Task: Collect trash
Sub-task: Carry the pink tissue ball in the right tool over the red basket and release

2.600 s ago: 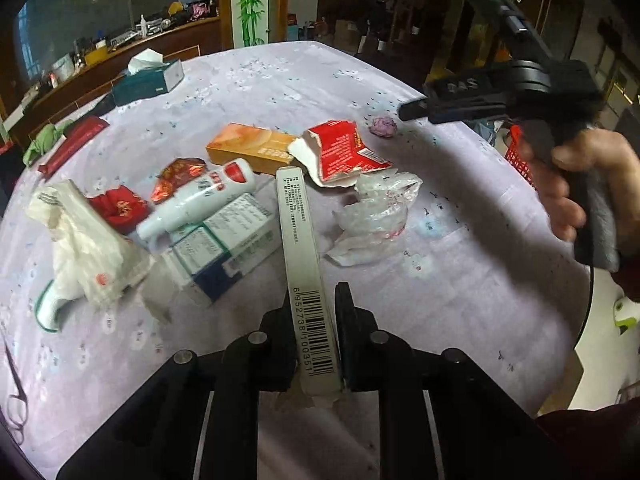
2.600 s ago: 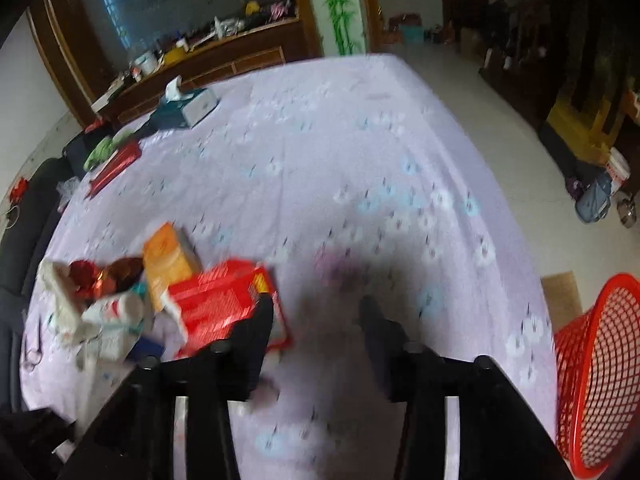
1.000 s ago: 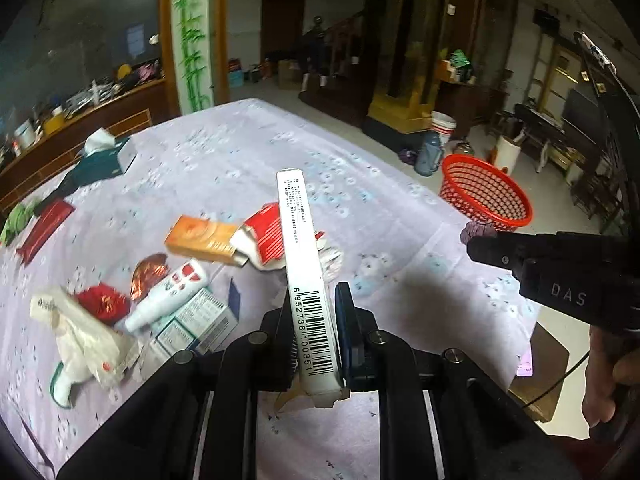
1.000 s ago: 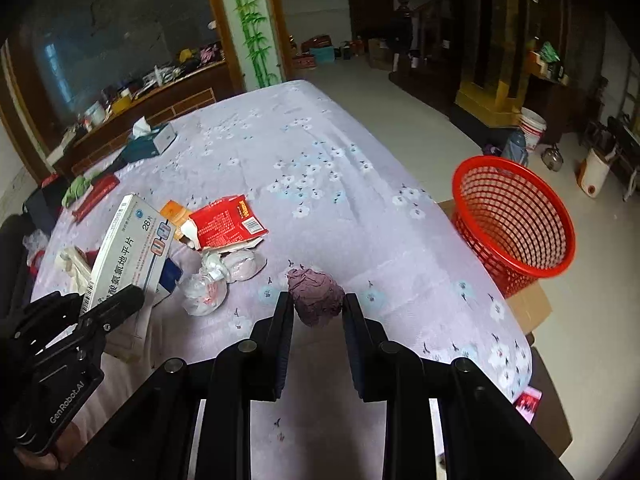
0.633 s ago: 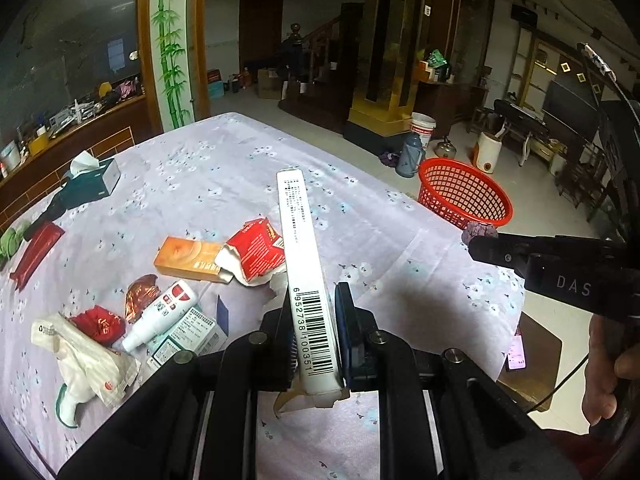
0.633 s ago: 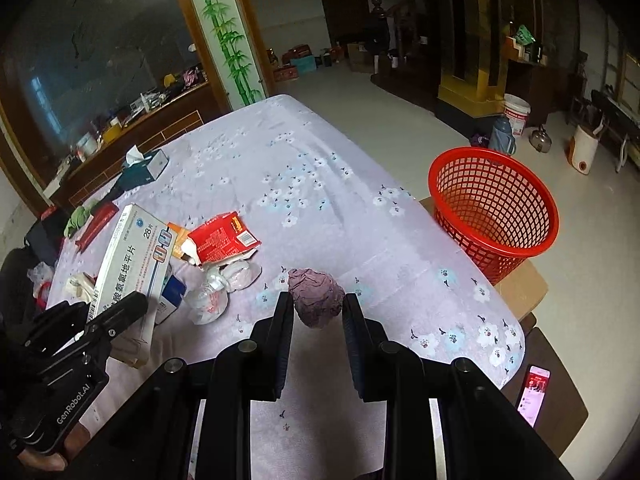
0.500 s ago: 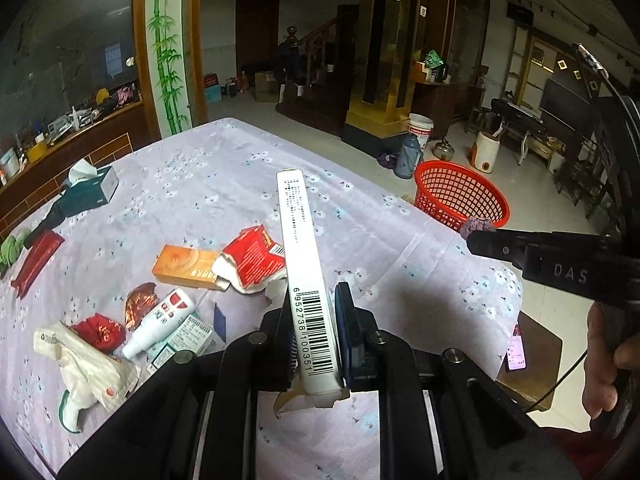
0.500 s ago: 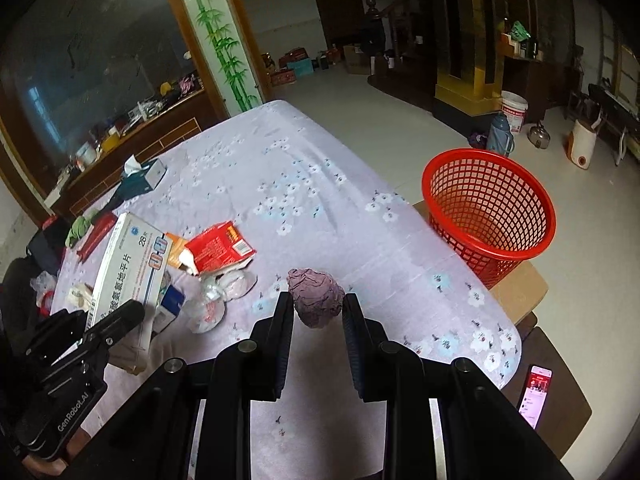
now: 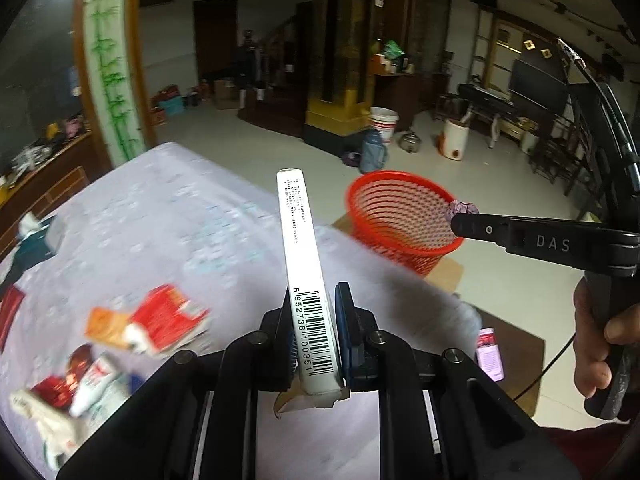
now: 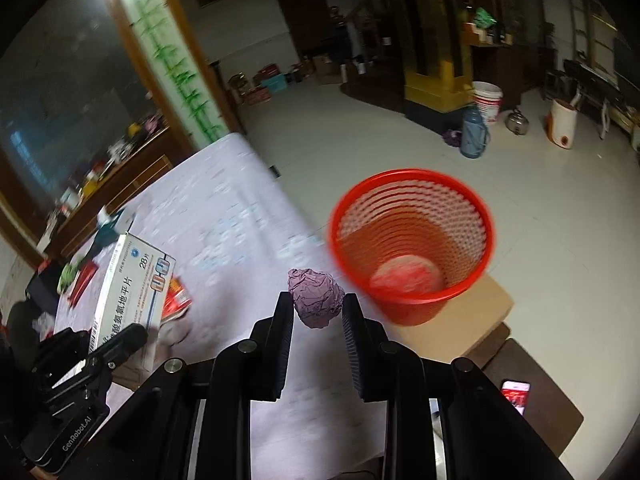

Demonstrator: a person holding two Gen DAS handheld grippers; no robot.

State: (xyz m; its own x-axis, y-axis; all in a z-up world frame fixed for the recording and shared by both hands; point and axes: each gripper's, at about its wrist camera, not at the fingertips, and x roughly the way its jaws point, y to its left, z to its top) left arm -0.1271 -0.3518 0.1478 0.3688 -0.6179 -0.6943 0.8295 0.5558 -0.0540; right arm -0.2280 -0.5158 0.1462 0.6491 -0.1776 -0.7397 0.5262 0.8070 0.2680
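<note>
Red plastic mesh basket [image 10: 412, 240], standing on the floor past the table's far edge, is the landmark, and both loads are on the way to it. Clamped in the right gripper [image 10: 316, 312] is a crumpled purple paper ball [image 10: 316, 296], hanging just short of the basket's rim; in the left view it appears over the rim. Clenched in the left gripper [image 9: 316, 336] is a flat white cardboard medicine box [image 9: 306, 276], held on edge, over the lilac flowered tablecloth [image 9: 168, 216] on the near side of the basket.

Neither piece is dropped yet. Left on the cloth, well away from the basket, are an orange carton [image 9: 106, 326], a torn red packet [image 9: 170, 316], a white tube [image 9: 94, 386] and some wrappers, so I judge most of the collecting remains.

Something pale and reddish lies in the basket's bottom, too blurred to name. Motion blur smears the leftover litter, and the gripper bodies hide the table's near edge.
</note>
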